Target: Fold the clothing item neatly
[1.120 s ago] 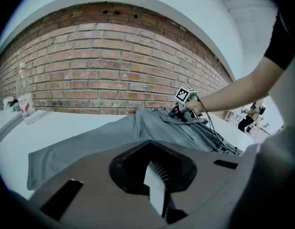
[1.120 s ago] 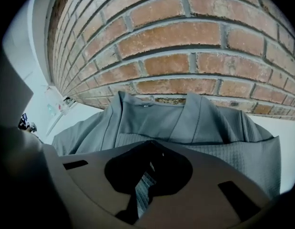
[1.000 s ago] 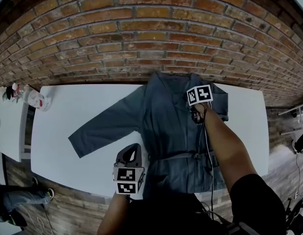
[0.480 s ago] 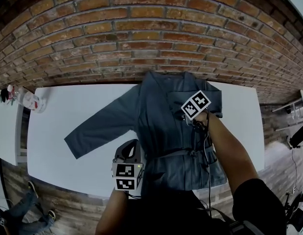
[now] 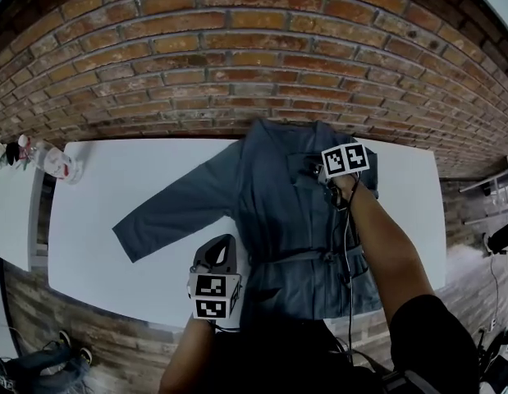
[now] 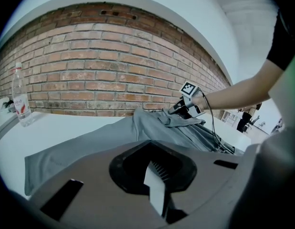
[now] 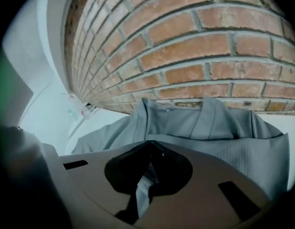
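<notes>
Blue-grey cloth robe lies spread front-up on the white table below a red brick wall, one sleeve stretched out to the left. The right gripper pinches a raised fold of its right sleeve over the chest. The left gripper, jaws together, sits beside the hem

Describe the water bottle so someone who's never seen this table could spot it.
Start at the white table against the brick wall, where a blue-grey garment lies spread. At the table's far left corner stands the bottle: clear plastic with a red label, the only upright thing on that tabletop.
</notes>
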